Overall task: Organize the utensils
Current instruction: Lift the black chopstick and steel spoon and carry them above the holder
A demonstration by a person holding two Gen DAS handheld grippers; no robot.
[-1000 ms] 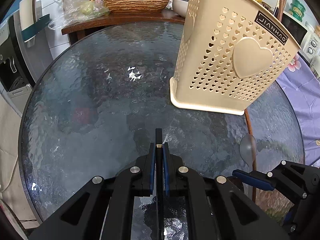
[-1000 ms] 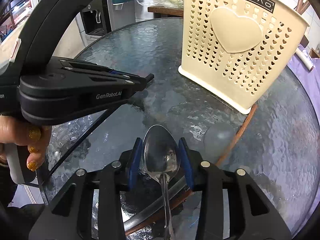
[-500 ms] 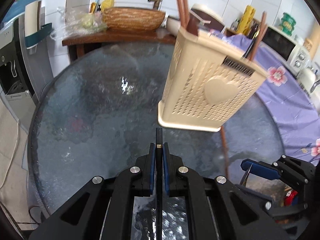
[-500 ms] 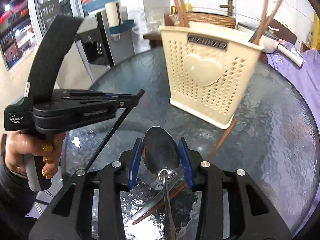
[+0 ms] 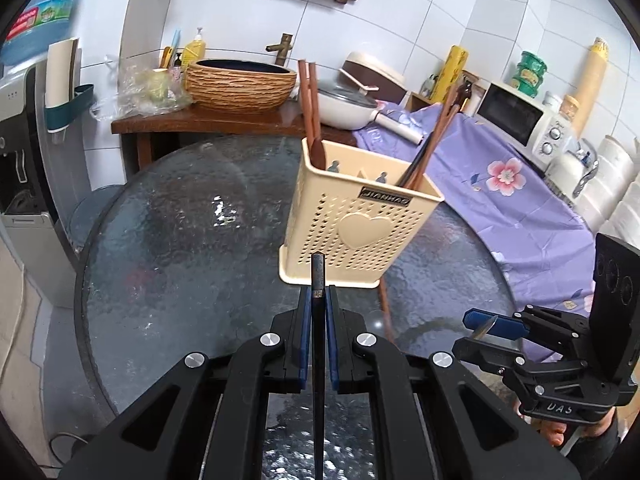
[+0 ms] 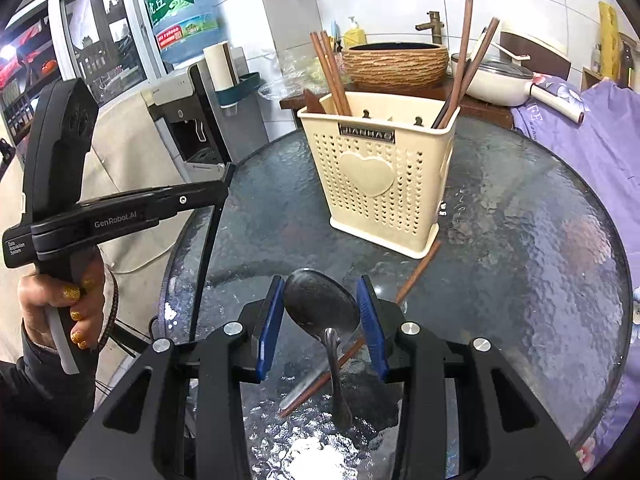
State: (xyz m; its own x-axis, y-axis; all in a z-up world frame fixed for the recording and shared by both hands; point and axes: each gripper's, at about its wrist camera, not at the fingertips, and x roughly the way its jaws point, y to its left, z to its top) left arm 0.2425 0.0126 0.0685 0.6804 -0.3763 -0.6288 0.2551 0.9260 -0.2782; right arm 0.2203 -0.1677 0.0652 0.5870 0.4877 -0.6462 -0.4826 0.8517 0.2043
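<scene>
The left gripper (image 5: 318, 312) is squeezed tight on a thin black chopstick (image 5: 318, 280). The stick pokes out past the blue pads. The right gripper (image 6: 320, 312) is partly open, and its two blue pads pinch the bowl of a metal spoon (image 6: 320, 308). The spoon's handle points back toward the camera. A cream holder (image 6: 380, 176) with little heart holes stands on the round glass table (image 6: 540, 260), near the middle. Brown chopsticks (image 6: 330, 76) stick up out of its corners. One brown chopstick (image 6: 418, 270) lies flat on the glass, its far end at the holder's base.
</scene>
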